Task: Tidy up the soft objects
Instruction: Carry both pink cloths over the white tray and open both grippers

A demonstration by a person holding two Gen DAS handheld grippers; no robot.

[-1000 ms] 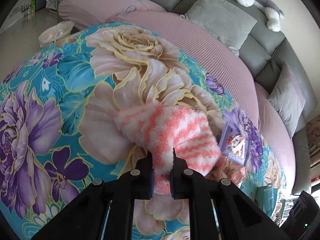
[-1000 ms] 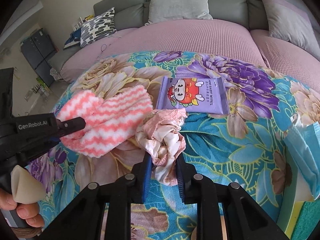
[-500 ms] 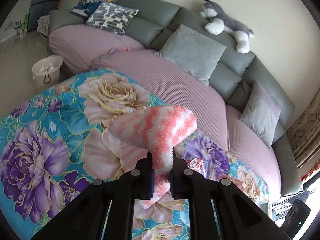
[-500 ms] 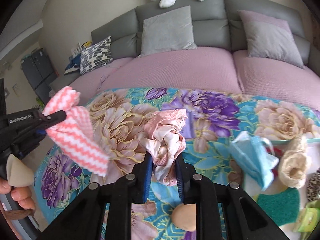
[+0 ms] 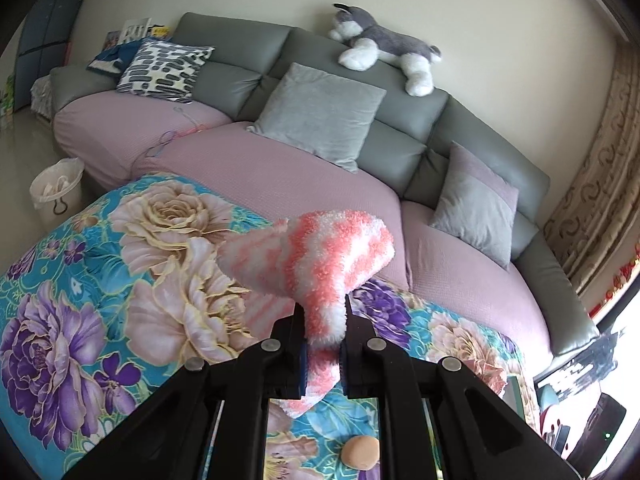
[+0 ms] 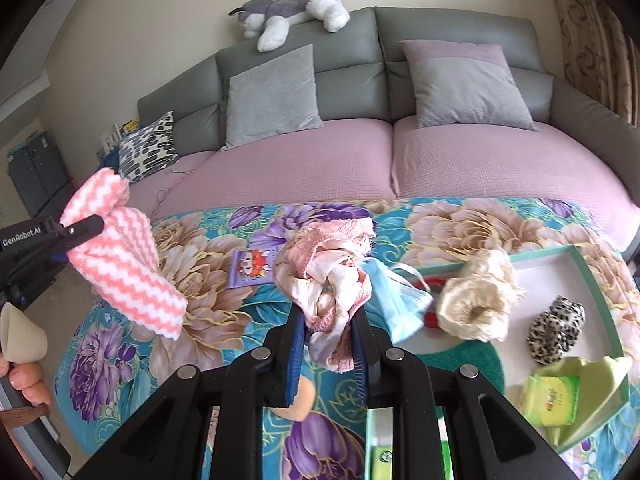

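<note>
Pink-and-white striped fuzzy cloth (image 5: 316,256): clamped in left gripper (image 5: 323,344), hanging clear above floral cover (image 5: 80,320). Pink satin-and-lace bundle (image 6: 328,276): pinched in right gripper (image 6: 326,344), likewise aloft. Beyond: green-rimmed tray (image 6: 600,280) holding cream scrunchie (image 6: 476,300), then grey sofa (image 6: 440,40) with plush dog (image 6: 292,12).

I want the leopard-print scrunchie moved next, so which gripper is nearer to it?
Right. The right gripper, shut on the pink satin cloth, hangs just left of the tray holding the leopard-print scrunchie; the left gripper, holding the striped cloth, is at the far left.
</note>
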